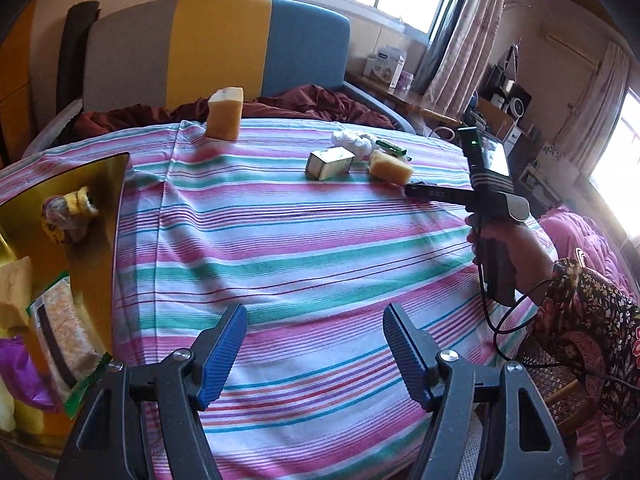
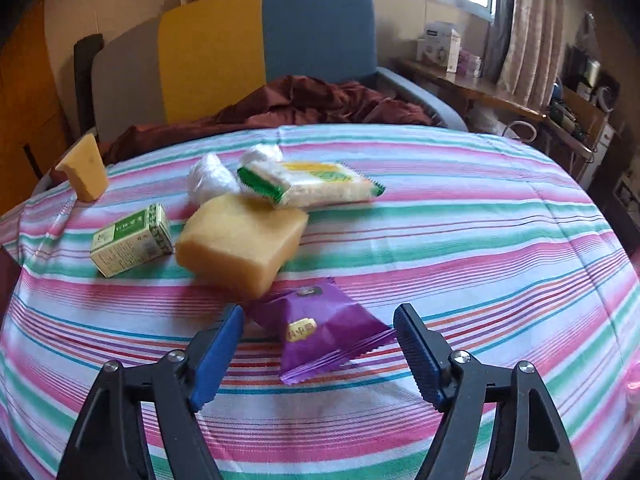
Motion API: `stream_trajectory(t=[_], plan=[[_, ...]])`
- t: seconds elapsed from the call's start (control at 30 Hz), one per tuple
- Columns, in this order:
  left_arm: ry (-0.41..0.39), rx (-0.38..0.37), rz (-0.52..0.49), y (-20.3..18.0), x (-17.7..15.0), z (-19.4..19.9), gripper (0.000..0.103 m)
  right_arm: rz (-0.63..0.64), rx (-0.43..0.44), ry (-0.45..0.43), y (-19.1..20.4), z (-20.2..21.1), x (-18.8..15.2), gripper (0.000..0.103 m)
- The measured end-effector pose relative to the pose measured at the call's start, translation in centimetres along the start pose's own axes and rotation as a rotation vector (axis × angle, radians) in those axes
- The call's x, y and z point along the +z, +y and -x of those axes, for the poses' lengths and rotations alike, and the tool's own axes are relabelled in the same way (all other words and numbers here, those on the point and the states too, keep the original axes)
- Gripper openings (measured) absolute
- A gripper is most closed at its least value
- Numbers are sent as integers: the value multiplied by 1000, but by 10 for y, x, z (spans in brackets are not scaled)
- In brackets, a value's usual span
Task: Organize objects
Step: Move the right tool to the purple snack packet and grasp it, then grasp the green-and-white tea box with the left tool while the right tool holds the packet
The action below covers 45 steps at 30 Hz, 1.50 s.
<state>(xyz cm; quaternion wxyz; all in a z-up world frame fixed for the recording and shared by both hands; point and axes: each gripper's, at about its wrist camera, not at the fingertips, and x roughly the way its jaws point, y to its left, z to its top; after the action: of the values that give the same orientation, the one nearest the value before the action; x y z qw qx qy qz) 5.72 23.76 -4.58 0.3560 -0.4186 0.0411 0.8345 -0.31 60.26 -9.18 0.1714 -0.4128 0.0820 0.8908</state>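
My right gripper (image 2: 318,326) is open, its jaws on either side of a purple snack packet (image 2: 320,326) lying on the striped cloth. Behind it lie a yellow sponge block (image 2: 240,242), a small green box (image 2: 132,240), a green-and-white snack packet (image 2: 316,182) and a white plastic wad (image 2: 210,178). A second sponge (image 2: 86,170) stands at the far left edge. My left gripper (image 1: 314,328) is open and empty over the bare cloth. In the left wrist view the right gripper (image 1: 412,189) reaches toward the sponge (image 1: 390,168) and box (image 1: 330,163).
A gold box (image 1: 100,200) at the left holds several packets and sponges. The striped cloth (image 1: 300,240) covers the table. Behind it stand a grey, yellow and blue headboard (image 1: 220,48) and a maroon blanket (image 2: 304,100). A cluttered desk (image 2: 500,92) is at the right.
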Motion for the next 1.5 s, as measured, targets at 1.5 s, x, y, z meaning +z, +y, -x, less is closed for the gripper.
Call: stream_trajectory(t=[1.5], plan=[[56,147,-381,-62,158,-222,78,-142,-10,-57,-15,11,-28,52]])
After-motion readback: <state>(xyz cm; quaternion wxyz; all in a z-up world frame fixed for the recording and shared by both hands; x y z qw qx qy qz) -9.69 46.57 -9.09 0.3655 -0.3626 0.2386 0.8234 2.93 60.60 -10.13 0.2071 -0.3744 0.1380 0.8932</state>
